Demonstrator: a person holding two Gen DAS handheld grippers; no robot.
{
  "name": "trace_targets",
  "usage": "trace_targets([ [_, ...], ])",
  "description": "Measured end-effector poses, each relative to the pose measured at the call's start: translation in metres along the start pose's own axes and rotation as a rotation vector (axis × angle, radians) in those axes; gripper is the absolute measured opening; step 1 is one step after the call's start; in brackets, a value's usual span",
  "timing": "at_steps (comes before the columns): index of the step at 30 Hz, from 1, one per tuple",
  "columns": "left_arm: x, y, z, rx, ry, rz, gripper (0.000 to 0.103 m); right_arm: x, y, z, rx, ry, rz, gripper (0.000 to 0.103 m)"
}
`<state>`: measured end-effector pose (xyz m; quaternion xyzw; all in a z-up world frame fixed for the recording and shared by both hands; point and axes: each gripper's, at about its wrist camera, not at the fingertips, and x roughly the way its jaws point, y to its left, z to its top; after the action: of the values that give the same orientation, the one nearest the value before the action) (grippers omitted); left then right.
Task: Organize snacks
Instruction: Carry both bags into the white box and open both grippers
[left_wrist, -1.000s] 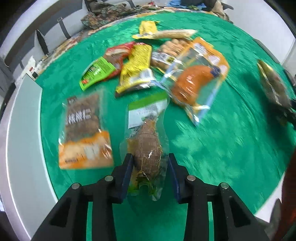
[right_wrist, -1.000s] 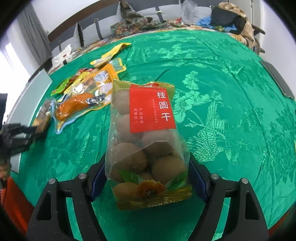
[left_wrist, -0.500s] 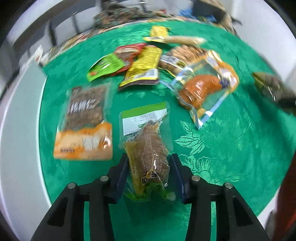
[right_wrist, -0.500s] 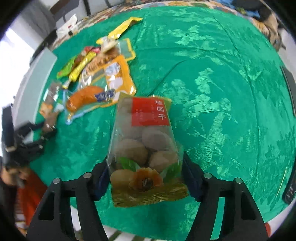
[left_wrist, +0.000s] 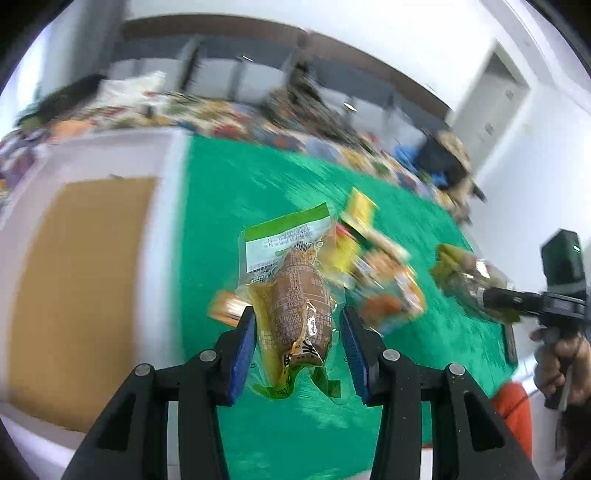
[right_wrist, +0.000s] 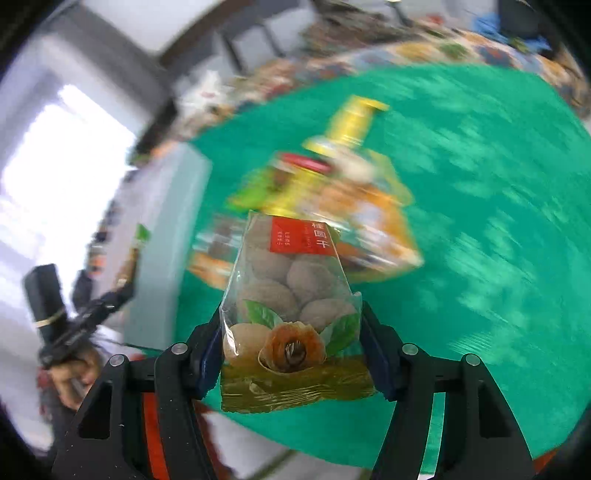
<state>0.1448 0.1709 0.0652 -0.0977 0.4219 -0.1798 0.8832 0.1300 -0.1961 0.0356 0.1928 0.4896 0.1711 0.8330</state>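
My left gripper (left_wrist: 297, 332) is shut on a clear pouch with a brown snack and a green-and-white label (left_wrist: 295, 291), held in the air above the green tablecloth (left_wrist: 229, 199). My right gripper (right_wrist: 288, 339) is shut on a bag of dried longans with a red label (right_wrist: 291, 291), also lifted off the cloth. The right gripper with its bag shows at the right of the left wrist view (left_wrist: 476, 284). The left gripper shows at the left of the right wrist view (right_wrist: 92, 306). A blurred pile of several snack packets (right_wrist: 332, 192) lies on the cloth behind both bags.
A white box with a brown cardboard bottom (left_wrist: 81, 277) stands at the left edge of the table; it also shows as a grey-white wall in the right wrist view (right_wrist: 166, 229). Chairs and clutter (left_wrist: 306, 96) stand beyond the far edge.
Both grippers have lifted their bags off the cloth and swung left. The box has come into the left wrist view. Both views are motion blurred.
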Motion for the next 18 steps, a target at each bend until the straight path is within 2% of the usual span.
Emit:
trace_targets([
  [2, -0.020, 0.036, 0.011, -0.029, -0.032, 0.112, 0.045, 0.011, 0.036, 0.014, -0.016, -0.004, 0.090, 0.067],
  [5, -0.036, 0.086, 0.014, -0.075, -0.038, 0.272, 0.047, 0.041, 0.101, 0.033, -0.041, 0.016, 0.231, 0.067],
  [8, -0.036, 0.137, 0.007, -0.113, 0.008, 0.430, 0.056, 0.083, 0.172, 0.041, -0.107, 0.046, 0.304, 0.068],
  [9, -0.034, 0.149, 0.001, -0.128, 0.027, 0.459, 0.059, 0.102, 0.199, 0.042, -0.132, 0.050, 0.320, 0.068],
  [12, -0.026, 0.186, -0.016, -0.179, 0.100, 0.531, 0.068, 0.147, 0.247, 0.037, -0.159, 0.071, 0.339, 0.075],
  [13, -0.024, 0.190, -0.021, -0.186, 0.109, 0.551, 0.073, 0.164, 0.260, 0.037, -0.167, 0.092, 0.313, 0.082],
  [14, -0.025, 0.192, -0.028, -0.192, 0.111, 0.573, 0.075, 0.178, 0.269, 0.035, -0.177, 0.103, 0.273, 0.083],
  [16, -0.026, 0.190, -0.035, -0.194, 0.097, 0.590, 0.077, 0.186, 0.274, 0.032, -0.203, 0.098, 0.250, 0.083],
  [18, -0.029, 0.184, -0.039, -0.182, 0.093, 0.586, 0.078, 0.177, 0.263, 0.028, -0.212, 0.058, 0.254, 0.083],
])
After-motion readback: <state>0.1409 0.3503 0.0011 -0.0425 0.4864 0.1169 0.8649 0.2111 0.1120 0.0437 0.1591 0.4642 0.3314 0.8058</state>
